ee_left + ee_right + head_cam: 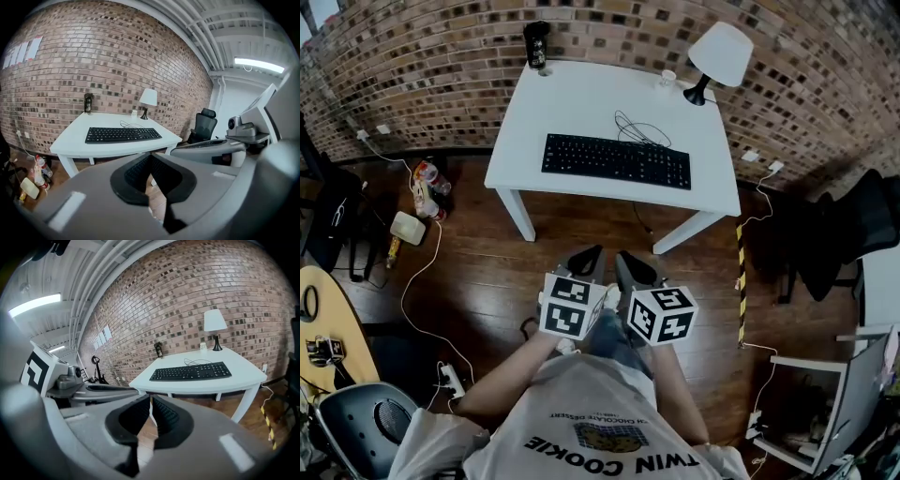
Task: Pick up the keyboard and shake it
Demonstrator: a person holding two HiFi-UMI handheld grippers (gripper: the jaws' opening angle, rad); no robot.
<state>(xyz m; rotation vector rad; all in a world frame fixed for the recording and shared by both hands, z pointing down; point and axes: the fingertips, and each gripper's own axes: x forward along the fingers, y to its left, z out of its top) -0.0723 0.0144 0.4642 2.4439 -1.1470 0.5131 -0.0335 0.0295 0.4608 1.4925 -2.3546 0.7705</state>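
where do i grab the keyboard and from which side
Probably by its two short ends at once, approaching from the table's near edge: the keyboard lies flat, long side parallel to that edge, and its cable coils behind the far side.

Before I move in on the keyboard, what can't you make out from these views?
- Keyboard key legends: too small in every view.
- Where its cable ends: too thin to trace, head view.
- Dark object at the table's back corner: too small to identify, all views.
- Floor under the table: hidden by the tabletop, head view.
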